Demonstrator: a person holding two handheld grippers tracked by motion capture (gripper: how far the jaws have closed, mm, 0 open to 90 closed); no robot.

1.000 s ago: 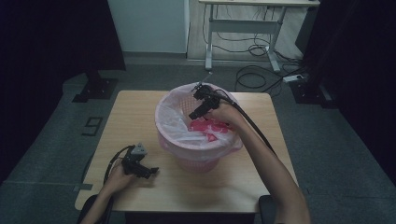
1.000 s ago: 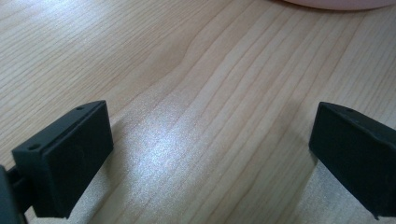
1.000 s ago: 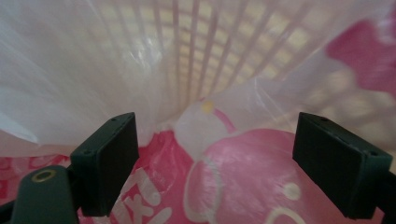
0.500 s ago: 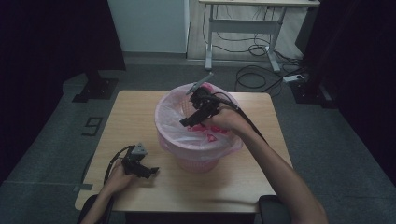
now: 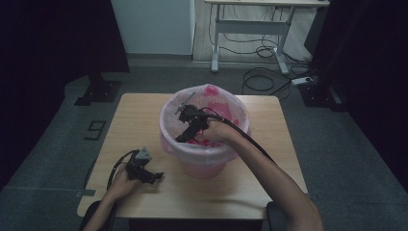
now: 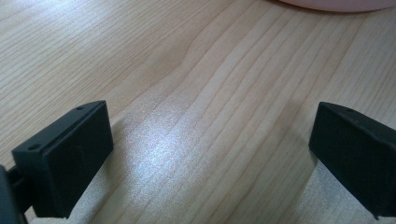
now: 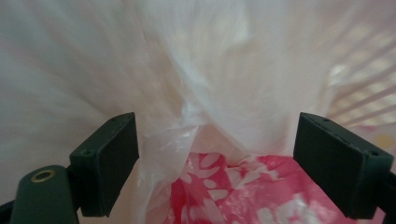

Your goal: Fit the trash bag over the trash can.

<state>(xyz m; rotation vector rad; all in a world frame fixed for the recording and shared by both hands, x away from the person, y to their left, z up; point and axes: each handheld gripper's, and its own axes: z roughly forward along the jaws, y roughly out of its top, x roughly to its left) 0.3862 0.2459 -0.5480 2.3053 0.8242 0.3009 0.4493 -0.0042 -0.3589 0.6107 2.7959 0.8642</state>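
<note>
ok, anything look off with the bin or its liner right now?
Nothing spilled or tipped. The pink bin stands upright on the table. Its clear liner is bunched into folds inside instead of lying smooth, right where the right gripper reaches in, jaws open.

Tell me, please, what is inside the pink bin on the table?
The pink bin holds a thin plastic liner folded over its rim, and something red with white patterns at the bottom. The right gripper reaches in, open. Anything beneath is covered.
</note>
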